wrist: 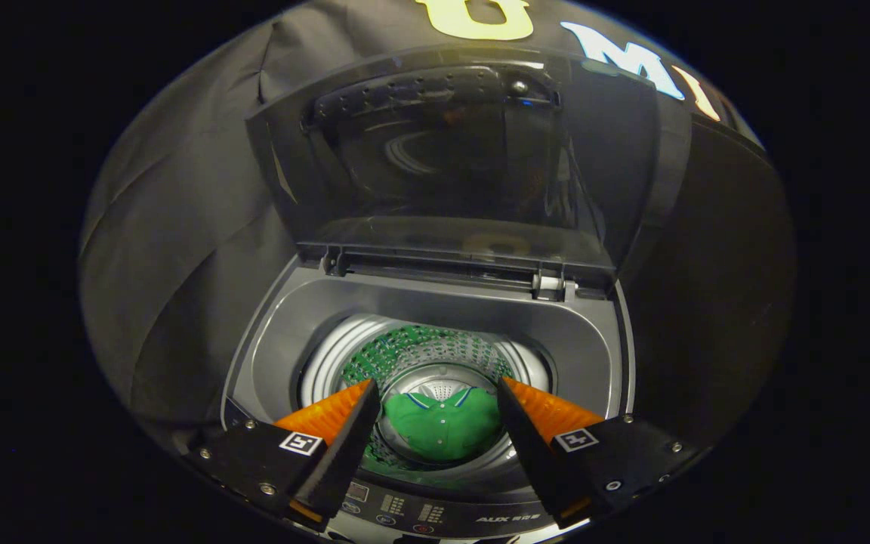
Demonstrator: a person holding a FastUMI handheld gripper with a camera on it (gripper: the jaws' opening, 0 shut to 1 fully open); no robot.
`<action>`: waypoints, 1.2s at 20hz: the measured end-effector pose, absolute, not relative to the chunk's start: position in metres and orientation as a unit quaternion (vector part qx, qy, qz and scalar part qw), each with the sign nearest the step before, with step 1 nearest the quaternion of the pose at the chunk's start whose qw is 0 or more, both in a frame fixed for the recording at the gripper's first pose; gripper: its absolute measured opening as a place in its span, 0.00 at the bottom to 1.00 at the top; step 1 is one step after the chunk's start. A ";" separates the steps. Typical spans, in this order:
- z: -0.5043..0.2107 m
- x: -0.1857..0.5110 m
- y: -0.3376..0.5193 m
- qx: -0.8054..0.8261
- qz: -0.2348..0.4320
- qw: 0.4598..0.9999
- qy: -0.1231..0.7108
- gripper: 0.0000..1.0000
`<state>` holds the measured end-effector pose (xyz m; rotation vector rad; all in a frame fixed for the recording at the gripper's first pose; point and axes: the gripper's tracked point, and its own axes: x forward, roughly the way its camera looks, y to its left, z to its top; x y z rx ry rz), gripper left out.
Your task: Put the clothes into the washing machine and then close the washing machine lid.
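A top-loading washer with its lid raised upright; a green shirt lies at the bottom of the drum; the gripper hovers above, fingers spread, holding nothing; next, probably reach the lid's top edge and swing it down gently.

Probably a staged laundry booth: washing machine against black cloth wall.
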<state>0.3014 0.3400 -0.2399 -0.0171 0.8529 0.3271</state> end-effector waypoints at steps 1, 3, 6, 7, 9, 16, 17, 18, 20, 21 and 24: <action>-0.230 0.305 0.342 -0.008 0.161 0.903 0.397 0.96; -0.207 0.310 0.346 -0.008 0.171 0.916 0.363 0.96; -0.169 0.323 0.354 -0.003 0.179 0.936 0.303 0.96; -0.155 0.328 0.356 0.000 0.181 0.942 0.283 0.96; -0.126 0.336 0.358 0.004 0.180 0.953 0.244 0.96; -0.041 0.374 0.354 0.023 0.157 0.978 0.138 0.96; -0.032 0.381 0.354 0.025 0.154 0.979 0.132 0.95; -0.026 0.388 0.353 0.028 0.152 0.980 0.129 0.95; -0.016 0.399 0.353 0.033 0.142 0.981 0.124 0.95; -0.014 0.404 0.353 0.035 0.137 0.982 0.127 0.96; -0.004 0.433 0.350 0.045 0.115 0.983 0.137 0.96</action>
